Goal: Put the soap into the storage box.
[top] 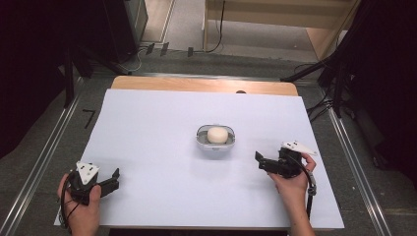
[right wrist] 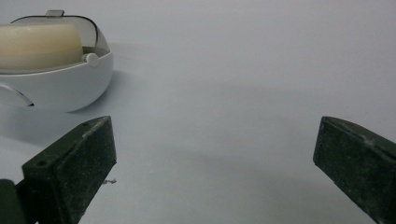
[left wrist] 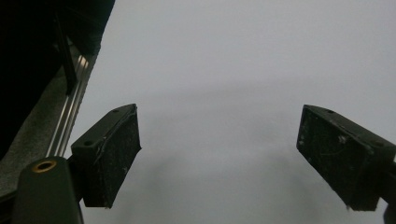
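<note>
Soap dish [top: 215, 140], white with a clear hinged lid and a pale round bar of soap [top: 217, 134] inside, sits just right of the middle of the high view, on the white sheet [top: 162, 128] that covers the desk [top: 201, 84]. In the right gripper view the soap dish [right wrist: 51, 79] fills the upper left of the frame, its clear lid tipped up behind the cream-coloured soap [right wrist: 39, 46], and the white shell rests flat on the sheet.

At the lower right of the high view a hand holds the right hand-held gripper [top: 259, 160], which points toward the dish and lies near it but not touching. Its own view shows the right hand-held gripper [right wrist: 212, 172] with jaws spread wide and nothing between them, only bare sheet.

At the lower left of the high view the other hand holds the left hand-held gripper [top: 114, 179], well apart from the dish. Its own view shows the left hand-held gripper [left wrist: 217, 158] also spread wide and empty, above plain sheet, with the metal rail [left wrist: 70, 116] at the desk's edge running along the left of that frame.
</note>
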The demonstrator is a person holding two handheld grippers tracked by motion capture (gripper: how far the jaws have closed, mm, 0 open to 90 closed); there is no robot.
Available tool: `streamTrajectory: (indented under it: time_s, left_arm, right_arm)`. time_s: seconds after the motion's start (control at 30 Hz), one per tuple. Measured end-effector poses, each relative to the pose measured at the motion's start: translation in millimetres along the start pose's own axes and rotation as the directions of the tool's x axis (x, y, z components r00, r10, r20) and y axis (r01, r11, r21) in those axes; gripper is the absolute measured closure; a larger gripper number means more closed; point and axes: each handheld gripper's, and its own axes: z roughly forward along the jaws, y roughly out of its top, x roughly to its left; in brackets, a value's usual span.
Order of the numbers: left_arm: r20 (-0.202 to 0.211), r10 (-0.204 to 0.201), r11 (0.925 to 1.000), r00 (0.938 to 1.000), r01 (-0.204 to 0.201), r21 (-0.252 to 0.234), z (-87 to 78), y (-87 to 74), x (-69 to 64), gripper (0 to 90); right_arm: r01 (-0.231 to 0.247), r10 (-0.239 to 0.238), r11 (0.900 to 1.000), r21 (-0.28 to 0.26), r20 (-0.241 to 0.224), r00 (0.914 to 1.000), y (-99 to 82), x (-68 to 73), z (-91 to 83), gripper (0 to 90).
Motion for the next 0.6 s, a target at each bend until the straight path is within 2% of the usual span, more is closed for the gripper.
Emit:
streamTrajectory:
  time_s: [0.6]
  left_arm:
    - [-0.001, 0.004, 1.0000, 1.0000, -0.004, 0.000, 0.1, 0.0, -0.1, 14.4]
  right_arm:
    - [-0.027, 0.027, 0.9996, -0.007, 0.031, 0.9991, -16.3, -24.4, -10.3, 0.0]
